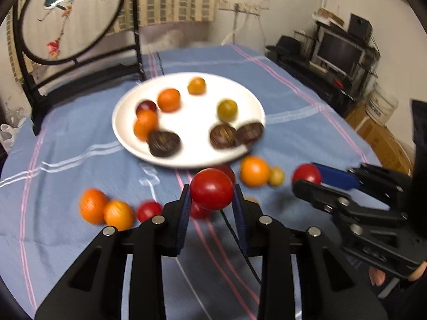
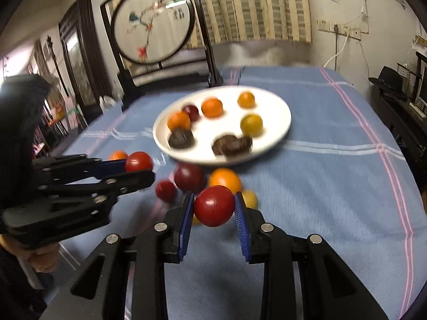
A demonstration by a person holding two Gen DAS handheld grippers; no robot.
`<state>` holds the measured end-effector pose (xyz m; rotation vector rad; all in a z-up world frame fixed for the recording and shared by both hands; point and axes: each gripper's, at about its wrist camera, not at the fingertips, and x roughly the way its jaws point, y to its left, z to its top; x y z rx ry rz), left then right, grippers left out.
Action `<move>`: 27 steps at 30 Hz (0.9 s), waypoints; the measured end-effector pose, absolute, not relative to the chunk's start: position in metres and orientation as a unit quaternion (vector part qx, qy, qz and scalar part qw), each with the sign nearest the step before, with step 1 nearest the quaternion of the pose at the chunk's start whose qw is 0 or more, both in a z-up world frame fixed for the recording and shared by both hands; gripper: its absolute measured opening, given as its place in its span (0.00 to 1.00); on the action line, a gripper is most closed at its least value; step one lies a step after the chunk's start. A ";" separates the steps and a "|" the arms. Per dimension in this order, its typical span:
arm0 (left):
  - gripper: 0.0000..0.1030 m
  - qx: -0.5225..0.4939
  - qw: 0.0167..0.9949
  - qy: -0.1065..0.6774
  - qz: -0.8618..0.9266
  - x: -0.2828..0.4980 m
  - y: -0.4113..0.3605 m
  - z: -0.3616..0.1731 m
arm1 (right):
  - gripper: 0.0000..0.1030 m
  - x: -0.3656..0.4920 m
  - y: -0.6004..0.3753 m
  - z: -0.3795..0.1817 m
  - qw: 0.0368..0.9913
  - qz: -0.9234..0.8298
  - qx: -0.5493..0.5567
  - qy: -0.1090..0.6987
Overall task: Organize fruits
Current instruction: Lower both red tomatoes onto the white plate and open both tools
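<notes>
My left gripper [image 1: 212, 190] is shut on a red tomato [image 1: 211, 188] and holds it above the cloth, in front of the white plate [image 1: 248, 101]. My right gripper [image 2: 214, 206] is shut on another red tomato [image 2: 214, 209]. Each gripper shows in the other's view: the right gripper [image 1: 307, 178] at the right with its tomato [image 1: 306, 174], the left gripper [image 2: 138, 166] at the left with its tomato [image 2: 138, 161]. The plate [image 2: 277, 112] holds several orange, yellow and dark red tomatoes and three brown ridged pieces.
Loose tomatoes lie on the blue checked cloth [image 1: 293, 106] before the plate: two orange ones [image 1: 106, 210] at left, a small red one [image 1: 148, 210], an orange one [image 1: 254, 171] and a yellow one [image 1: 276, 176]. A round framed painting [image 1: 72, 13] stands behind.
</notes>
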<state>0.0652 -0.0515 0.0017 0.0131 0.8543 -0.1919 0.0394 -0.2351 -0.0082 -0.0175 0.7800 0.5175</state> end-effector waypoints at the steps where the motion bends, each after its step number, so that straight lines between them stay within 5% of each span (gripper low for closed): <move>1: 0.29 0.003 0.906 0.412 -0.093 0.070 -0.050 0.004 | 0.30 0.042 -0.232 -0.001 0.895 0.251 -0.011 0.369; 8: 0.29 -0.016 0.910 0.412 -0.043 0.130 -0.029 0.011 | 0.30 0.086 -0.201 0.024 0.903 0.244 -0.049 0.350; 20: 0.30 -0.024 0.899 0.438 -0.015 0.185 -0.026 -0.012 | 0.31 0.156 -0.178 -0.020 0.894 0.220 -0.039 0.388; 23: 0.53 -0.041 0.897 0.440 0.004 0.186 -0.019 -0.015 | 0.46 0.158 -0.187 -0.025 0.893 0.220 -0.017 0.392; 27: 0.63 -0.052 0.902 0.428 -0.006 0.166 -0.014 -0.012 | 0.50 0.154 -0.204 -0.022 0.892 0.222 0.014 0.394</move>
